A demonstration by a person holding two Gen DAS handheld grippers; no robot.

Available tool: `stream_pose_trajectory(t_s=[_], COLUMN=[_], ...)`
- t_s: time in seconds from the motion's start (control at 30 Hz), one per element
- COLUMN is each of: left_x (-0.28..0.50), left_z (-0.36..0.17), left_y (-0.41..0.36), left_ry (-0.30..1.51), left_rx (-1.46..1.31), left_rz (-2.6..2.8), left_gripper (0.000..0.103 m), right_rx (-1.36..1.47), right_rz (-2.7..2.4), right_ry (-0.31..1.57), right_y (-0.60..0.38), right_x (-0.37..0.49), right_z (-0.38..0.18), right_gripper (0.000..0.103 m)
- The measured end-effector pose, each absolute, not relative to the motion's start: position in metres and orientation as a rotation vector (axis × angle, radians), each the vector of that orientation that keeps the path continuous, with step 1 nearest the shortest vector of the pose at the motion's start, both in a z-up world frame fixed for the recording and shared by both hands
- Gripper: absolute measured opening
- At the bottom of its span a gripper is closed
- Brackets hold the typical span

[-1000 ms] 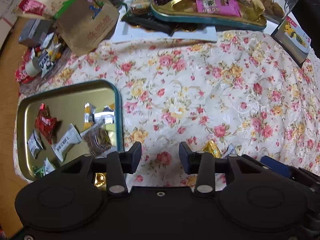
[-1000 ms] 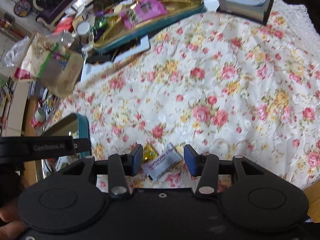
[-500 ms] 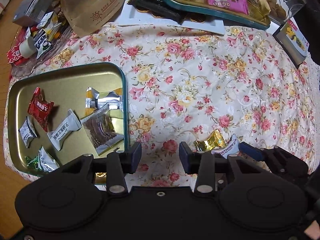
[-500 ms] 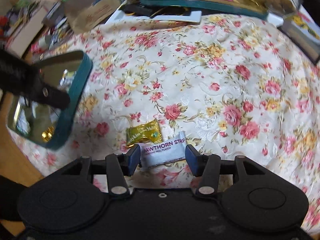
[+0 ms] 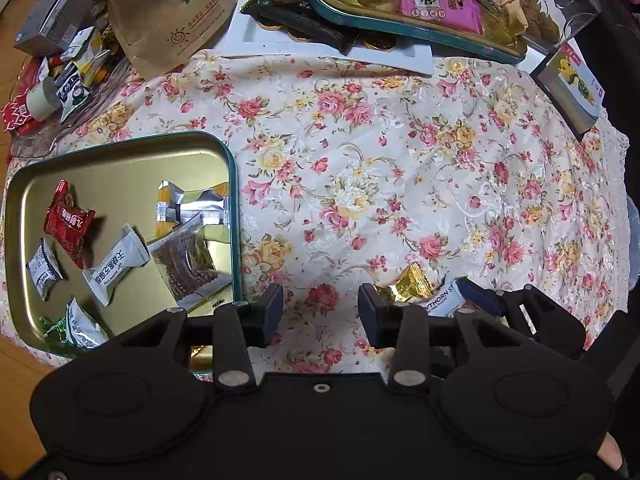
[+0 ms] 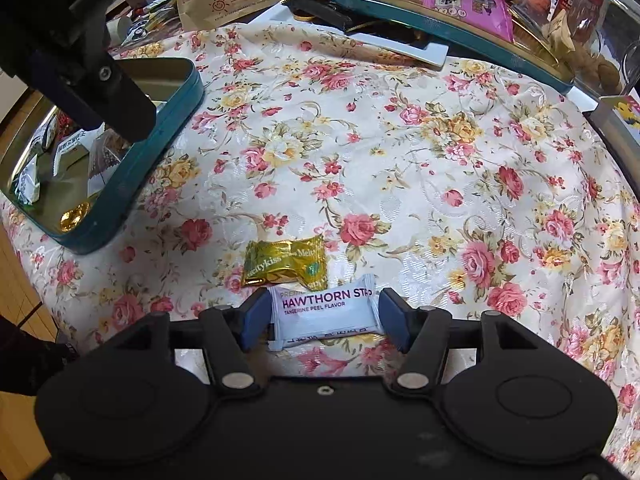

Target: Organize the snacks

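Floral cloth covers the surface. Right claw, jaws just widening, straddles the hawthorn strip unpressed. Left claw hangs open, empty.

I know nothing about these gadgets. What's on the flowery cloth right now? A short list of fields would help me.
surface: floral tablecloth
near tin: teal-rimmed gold tin holding several wrapped snacks
loose snacks: white hawthorn strip packet, gold candy just beyond it
right gripper: jaws have just been opening; they straddle the hawthorn packet, pads not clearly pressing
left gripper: jaws open, nothing between them, over bare cloth beside the tin
far side: second tin of sweets, brown paper bag, glass jar
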State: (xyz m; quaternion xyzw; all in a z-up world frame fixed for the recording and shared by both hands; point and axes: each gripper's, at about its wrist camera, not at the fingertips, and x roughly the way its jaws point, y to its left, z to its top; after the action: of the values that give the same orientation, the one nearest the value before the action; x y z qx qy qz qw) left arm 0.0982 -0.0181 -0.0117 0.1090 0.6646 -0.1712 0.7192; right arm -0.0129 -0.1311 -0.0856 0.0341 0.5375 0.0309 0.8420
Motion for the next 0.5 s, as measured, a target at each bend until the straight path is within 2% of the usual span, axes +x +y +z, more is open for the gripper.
stream_pose_trajectory(t_s=[0.2, 0.3, 0.33, 0.5], left_x=[0.096, 0.097, 0.097, 0.097], left_z=[-0.015, -0.017, -0.018, -0.023], left_y=[-0.024, -0.028, -0.029, -0.036], left_ry=[1.473, 1.473, 1.472, 1.465], left_rx=[0.259, 0.265, 0.267, 0.285], left_rz=[-0.379, -0.380, -0.379, -0.373], left_gripper=[0.050, 0.050, 0.050, 0.050], right_rx=[0.019, 0.031, 0.046, 0.161], right_rz=[0.070, 0.078, 0.081, 0.058], right_ry=[1.125, 1.118, 1.116, 1.124], right_y=[-0.130, -0.130, -0.131, -0.145], right_x=[-0.016, -0.018, -0.018, -0.017], right_z=[-0.089, -0.085, -0.084, -0.079], right_gripper=[0.065, 0.055, 0.048, 0.039])
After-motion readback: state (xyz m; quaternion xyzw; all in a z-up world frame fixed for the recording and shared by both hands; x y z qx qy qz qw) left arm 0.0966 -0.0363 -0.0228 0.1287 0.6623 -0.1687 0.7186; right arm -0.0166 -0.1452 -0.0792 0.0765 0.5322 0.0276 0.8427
